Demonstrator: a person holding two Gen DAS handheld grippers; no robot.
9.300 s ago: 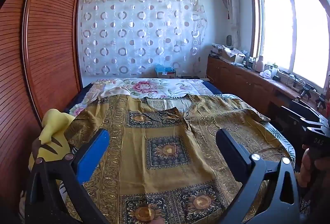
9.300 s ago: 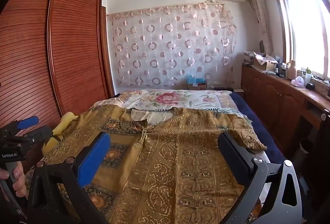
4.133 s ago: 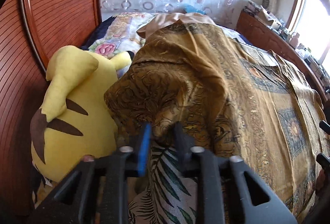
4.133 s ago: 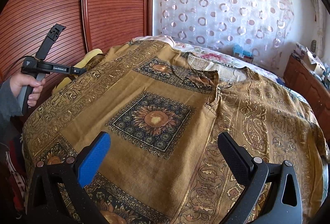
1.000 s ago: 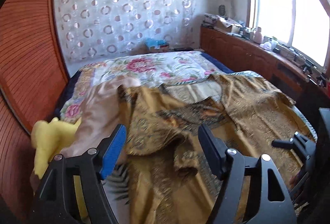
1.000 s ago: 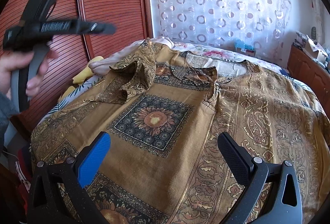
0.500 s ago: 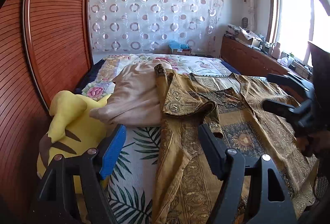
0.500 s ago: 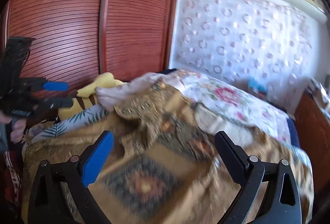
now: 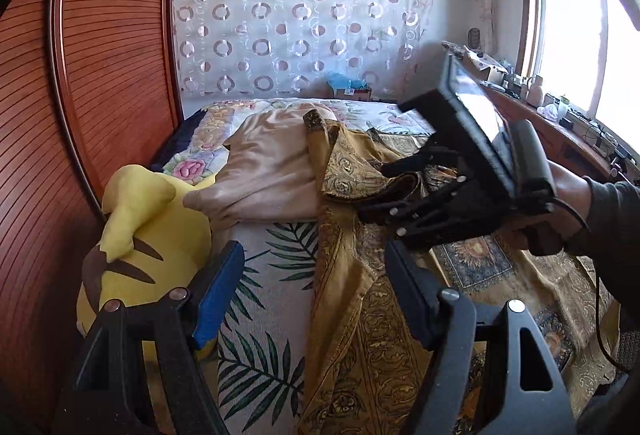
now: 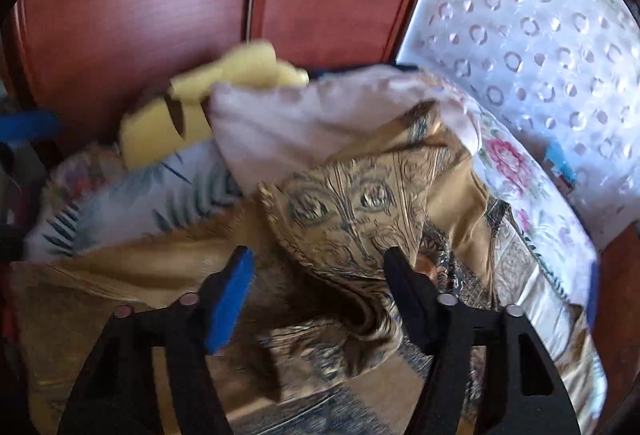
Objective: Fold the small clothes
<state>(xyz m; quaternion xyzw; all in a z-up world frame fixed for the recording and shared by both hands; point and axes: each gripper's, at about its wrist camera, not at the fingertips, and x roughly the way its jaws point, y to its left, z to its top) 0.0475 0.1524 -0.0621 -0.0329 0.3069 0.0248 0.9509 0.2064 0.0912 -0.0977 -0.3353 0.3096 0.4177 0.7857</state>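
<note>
A golden-brown patterned garment [image 9: 360,315] lies spread on the bed, its left sleeve folded in over the chest. My left gripper [image 9: 314,287] hangs open above the garment's left edge with nothing between its fingers. In the left wrist view a hand [image 9: 560,203] holds my right gripper [image 9: 384,191] down on the folded sleeve. In the blurred right wrist view, my right gripper [image 10: 320,287] has its jaws closing around the bunched sleeve cuff [image 10: 348,219]. Fabric lies between them, and the pads stand apart from it.
A yellow plush toy [image 9: 136,235] sits at the bed's left edge against the red-brown slatted wardrobe [image 9: 100,75]. A beige pillow [image 9: 272,171] lies behind the sleeve. Leaf-print sheet [image 9: 260,315] shows beside the garment. A wooden sideboard [image 9: 560,131] runs under the window.
My right gripper swung left and tipped down onto the folded sleeve, and its jaws narrowed. My left gripper sank a little and its view turned left from the window towards the wardrobe.
</note>
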